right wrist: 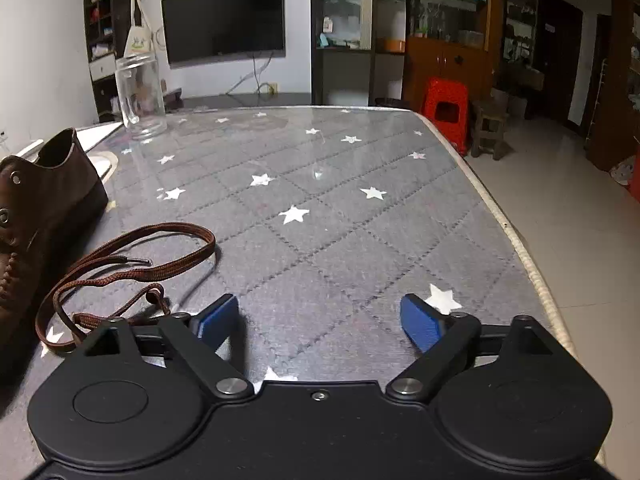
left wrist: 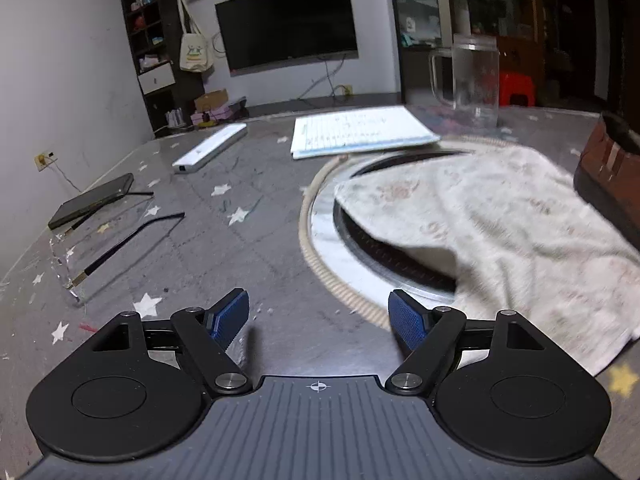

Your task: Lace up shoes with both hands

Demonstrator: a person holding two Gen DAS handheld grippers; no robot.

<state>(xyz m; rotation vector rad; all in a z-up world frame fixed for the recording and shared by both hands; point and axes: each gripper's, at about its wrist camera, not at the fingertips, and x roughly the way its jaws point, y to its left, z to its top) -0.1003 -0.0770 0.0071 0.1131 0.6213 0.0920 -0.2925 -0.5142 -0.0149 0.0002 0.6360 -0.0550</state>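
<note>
Right wrist view: your brown shoe (right wrist: 38, 200) sits at the table's (right wrist: 360, 220) left side with its lace (right wrist: 132, 264) trailing loose.

The shoe is dark brown with metal eyelets along its open collar, and the flat woven lace lies in slack loops on the star-patterned cover just beside it, one tipped end resting inside the loop. Your right gripper (right wrist: 320, 322) has its blue pads spread apart over bare table, gripping nothing. Your left gripper (left wrist: 318, 318) is likewise spread wide and empty, near a pale towel (left wrist: 480, 224); the shoe's heel shows at that view's right edge.
</note>
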